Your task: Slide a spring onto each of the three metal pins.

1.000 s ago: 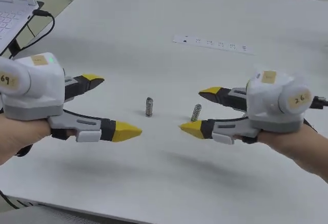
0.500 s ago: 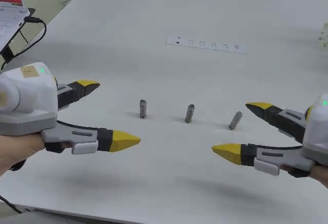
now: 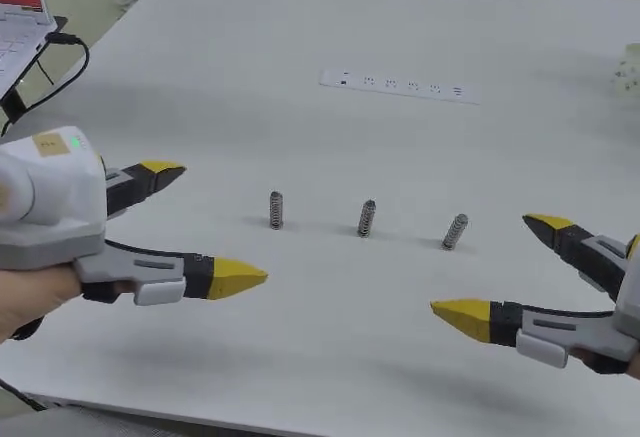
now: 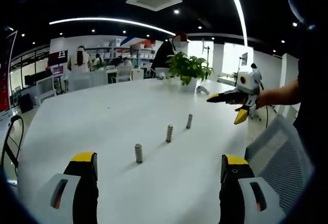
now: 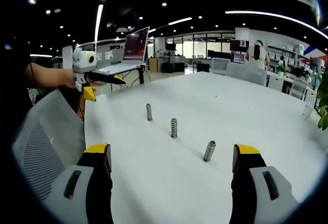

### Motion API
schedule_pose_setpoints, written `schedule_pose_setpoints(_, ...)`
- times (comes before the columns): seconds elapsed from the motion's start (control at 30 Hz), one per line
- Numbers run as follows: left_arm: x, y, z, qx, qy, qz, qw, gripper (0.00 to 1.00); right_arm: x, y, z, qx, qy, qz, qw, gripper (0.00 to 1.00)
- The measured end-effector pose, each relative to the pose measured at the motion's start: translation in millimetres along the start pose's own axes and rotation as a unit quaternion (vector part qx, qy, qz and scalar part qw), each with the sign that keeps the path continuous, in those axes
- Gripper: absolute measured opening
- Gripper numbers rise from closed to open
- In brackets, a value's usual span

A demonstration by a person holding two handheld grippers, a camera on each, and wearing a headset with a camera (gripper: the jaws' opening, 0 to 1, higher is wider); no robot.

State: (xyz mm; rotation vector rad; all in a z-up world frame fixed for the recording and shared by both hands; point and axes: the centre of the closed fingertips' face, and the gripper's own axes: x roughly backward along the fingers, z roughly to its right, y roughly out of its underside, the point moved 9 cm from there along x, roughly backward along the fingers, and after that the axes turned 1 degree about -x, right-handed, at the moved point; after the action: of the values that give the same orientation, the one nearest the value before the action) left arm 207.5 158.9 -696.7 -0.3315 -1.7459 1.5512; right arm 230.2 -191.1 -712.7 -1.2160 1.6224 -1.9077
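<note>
Three pins stand in a row on the white table (image 3: 330, 347), each with a spring around it: the left spring (image 3: 276, 210), the middle spring (image 3: 367, 218) and the right spring (image 3: 455, 232), which leans a little. My left gripper (image 3: 210, 223) hovers open to the left of the row with nothing between its jaws. My right gripper (image 3: 505, 269) hovers open to the right of the row, also holding nothing. In the left gripper view the nearest spring (image 4: 138, 153) stands ahead of the jaws. In the right gripper view the leaning spring (image 5: 209, 151) is closest.
A white power strip (image 3: 398, 86) lies flat beyond the springs. A laptop (image 3: 20, 12) and its black cable (image 3: 62, 57) sit at the far left edge. A potted plant (image 4: 188, 68) stands at the table's far end, with a grey mesh chair (image 5: 43, 147) beside the table.
My right gripper has drawn back to the right and toward me, uncovering the third spring. My left gripper has dropped slightly lower. The head camera has shifted a little.
</note>
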Motion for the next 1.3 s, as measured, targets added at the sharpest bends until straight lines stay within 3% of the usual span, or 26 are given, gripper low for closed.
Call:
schedule_pose_setpoints(0.33, 3.3, -6.7, -0.5, -0.001, -0.007, 0.011, 0.9999, 0.98, 3.2, -7.5, 2.7, 0.007, 0.015, 0.003, 0.9999, 0.99)
schedule_pose_setpoints(0.7, 3.4, -6.5, -2.9, 0.001, -0.014, 0.005, 0.9999, 0.98, 15.9, -9.2, 8.1, 0.006, 0.035, -0.003, 0.9994, 0.99)
schedule_pose_setpoints(1.17, 12.5, -5.4, -5.3, 0.008, -0.025, 0.01, 0.9996, 0.98, 13.8, -10.0, 9.9, 0.009, 0.039, -0.019, 0.999, 0.99)
schedule_pose_setpoints(1.3, 14.1, -6.9, -7.3, 0.005, -0.025, 0.011, 0.9996, 0.98, 13.4, -13.5, 10.3, 0.005, 0.042, -0.01, 0.9991, 0.99)
